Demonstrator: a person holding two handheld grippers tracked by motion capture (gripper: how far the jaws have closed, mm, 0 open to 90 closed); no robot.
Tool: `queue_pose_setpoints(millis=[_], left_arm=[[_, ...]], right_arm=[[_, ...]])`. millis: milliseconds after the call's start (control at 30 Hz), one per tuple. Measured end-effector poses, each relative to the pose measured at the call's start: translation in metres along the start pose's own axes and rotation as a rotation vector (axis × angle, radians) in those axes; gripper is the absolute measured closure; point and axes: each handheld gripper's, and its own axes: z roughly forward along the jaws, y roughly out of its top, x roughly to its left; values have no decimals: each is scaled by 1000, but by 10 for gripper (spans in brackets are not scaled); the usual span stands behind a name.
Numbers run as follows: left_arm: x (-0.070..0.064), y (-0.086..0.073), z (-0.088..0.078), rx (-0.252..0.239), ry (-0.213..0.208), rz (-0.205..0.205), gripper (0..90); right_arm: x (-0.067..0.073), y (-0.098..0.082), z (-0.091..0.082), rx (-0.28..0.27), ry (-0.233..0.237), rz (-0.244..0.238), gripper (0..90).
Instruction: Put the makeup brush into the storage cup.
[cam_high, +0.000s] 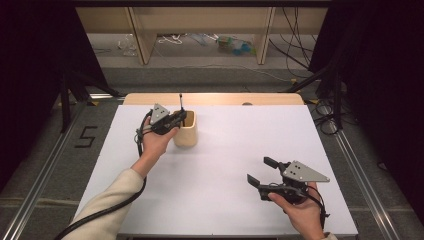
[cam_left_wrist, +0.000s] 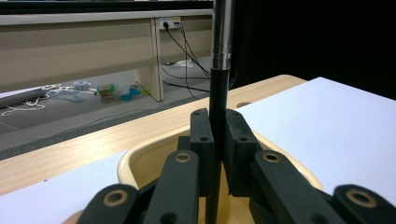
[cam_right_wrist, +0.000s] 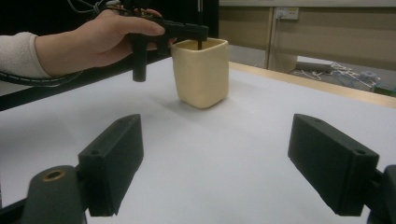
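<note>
A white tabletop (cam_high: 225, 165) carries a cream cup (cam_high: 185, 129) at far left. A "5" (cam_high: 85, 136) marks the floor left. Left tongs (cam_high: 181, 118) clamp an upright black pen (cam_left_wrist: 219, 93), perhaps a stylus, over the cup. Right tongs (cam_high: 262, 171) gape empty, near right.

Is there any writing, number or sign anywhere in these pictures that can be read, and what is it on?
"5": a dark numeral marked on the grey floor left of the table.
Wall socket plate beyond the table: any marking is too small to read.
Colourful items on the floor behind the table: too blurred to read.
The cream cup, the pen and both grippers bear no readable text.
</note>
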Motion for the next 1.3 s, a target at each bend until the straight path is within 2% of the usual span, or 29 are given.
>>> queue_pose_setpoints(millis=[267,467,500,567,600,633,733,800,867,900,933,967,1100,1167,1200,1233,1267,1300], left_arm=[[2,0,0,2,-1,6,834],[2,1,-1,2,-1,-20,819],[1,2,-1,1,-8,-47,795],[1,6,-2,-16,-10,-83,637],[2,8,-3,-22,-12,-79,564],[1,10,-4,-28,-18,-97,496],[0,17,-5,-52,-10,-79,254],[1,19,-6,-58,1,-50,152],[0,21,-7,-56,10,-29,126],[-1,21,-7,-51,18,-37,101],[0,21,-8,-47,20,-9,89],[0,21,-9,-45,21,-7,88],[-1,20,-12,-37,44,-35,49],[1,20,-14,-31,47,-21,44],[0,20,-15,-30,54,-40,39],[1,20,-17,-31,53,-41,37],[2,20,-18,-30,50,-24,35],[2,20,-20,-27,47,-26,35]], right_arm=[[0,0,0,0,0,0,194],[0,0,-1,5,-4,-2,193],[0,0,-1,5,-4,-3,193],[0,0,-1,4,-4,-5,192],[0,0,-1,5,-4,-4,192],[0,0,-1,6,-4,-4,192],[0,0,-1,6,-4,-4,192],[0,0,-1,5,-4,-6,192],[0,0,-1,4,-4,-7,192],[1,0,1,-15,7,2,192],[1,0,1,-15,7,3,192],[1,0,1,-15,7,3,192],[0,1,0,-3,-2,-4,192],[0,1,-1,5,-5,-5,191],[0,1,-1,6,-5,-5,191],[0,1,-1,5,-5,-8,191],[0,1,-1,5,-4,-7,191],[1,0,1,-14,6,3,190]])
